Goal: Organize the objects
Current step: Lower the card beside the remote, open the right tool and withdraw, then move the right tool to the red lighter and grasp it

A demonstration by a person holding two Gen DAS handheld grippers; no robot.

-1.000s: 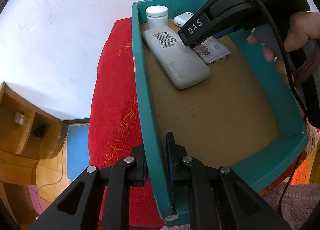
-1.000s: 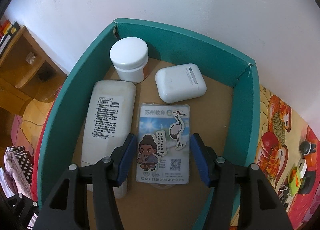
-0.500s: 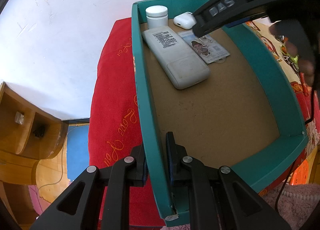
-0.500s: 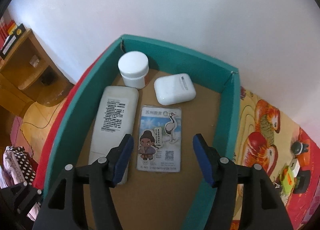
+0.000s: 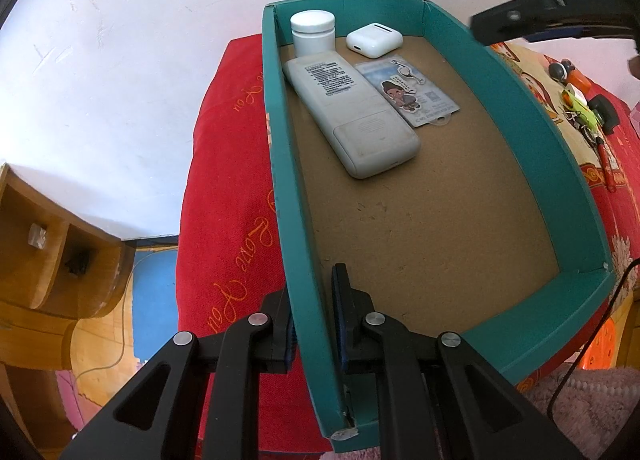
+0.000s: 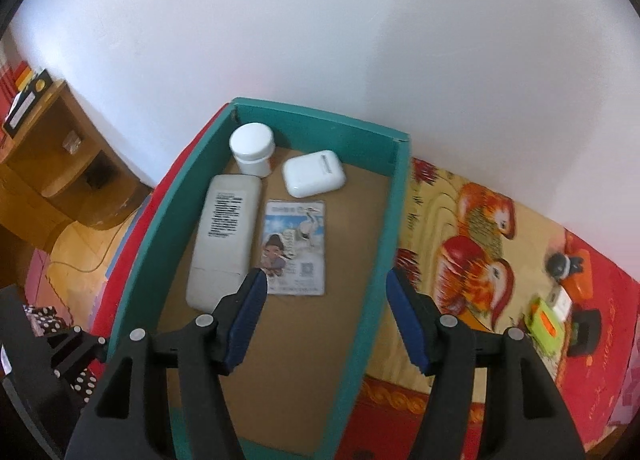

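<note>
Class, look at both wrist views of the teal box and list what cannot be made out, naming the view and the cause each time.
- Front of the remote: both views; it lies face down.
- Print on the card: right wrist view; too small and blurred.
- Small items on the cloth: both views; tiny, near the edge.
- Right gripper: left wrist view; cut off by the frame.
- Box wall between the left jaws: covered by the pads.

card (image 6: 295, 248) text: blurred | bedspread items (image 6: 560, 308): blurred, can't ID | R gripper body (image 5: 552, 0): cut off
</note>
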